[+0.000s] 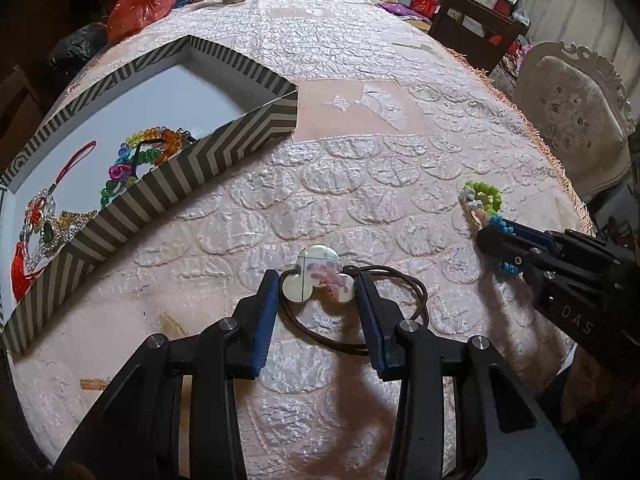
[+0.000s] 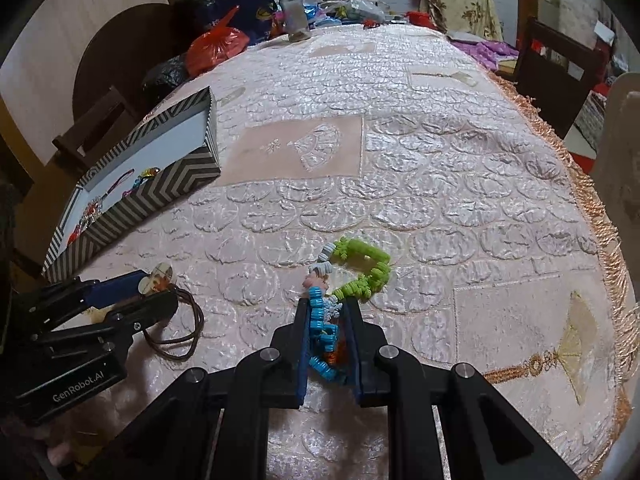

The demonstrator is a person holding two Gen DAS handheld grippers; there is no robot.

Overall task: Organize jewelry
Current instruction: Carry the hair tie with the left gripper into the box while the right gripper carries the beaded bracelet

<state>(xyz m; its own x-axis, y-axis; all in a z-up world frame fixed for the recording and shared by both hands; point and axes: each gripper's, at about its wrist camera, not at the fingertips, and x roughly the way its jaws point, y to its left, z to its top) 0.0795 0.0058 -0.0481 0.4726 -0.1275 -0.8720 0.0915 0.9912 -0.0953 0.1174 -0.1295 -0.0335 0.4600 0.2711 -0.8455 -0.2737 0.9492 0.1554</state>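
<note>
My left gripper pinches the pendant; my right gripper clamps the bracelet. Both are picked on the bench. Next, I judge, comes lifting them clear into the box.

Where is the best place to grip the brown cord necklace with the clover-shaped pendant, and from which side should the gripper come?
Probably grip the pendant, from above, closing on its two side lobes. It is rigid and lies flat on the tablecloth, while the thin brown cord is loose and would likely slip. The left gripper already straddles the pendant this way, its fingers close beside each side.
</note>
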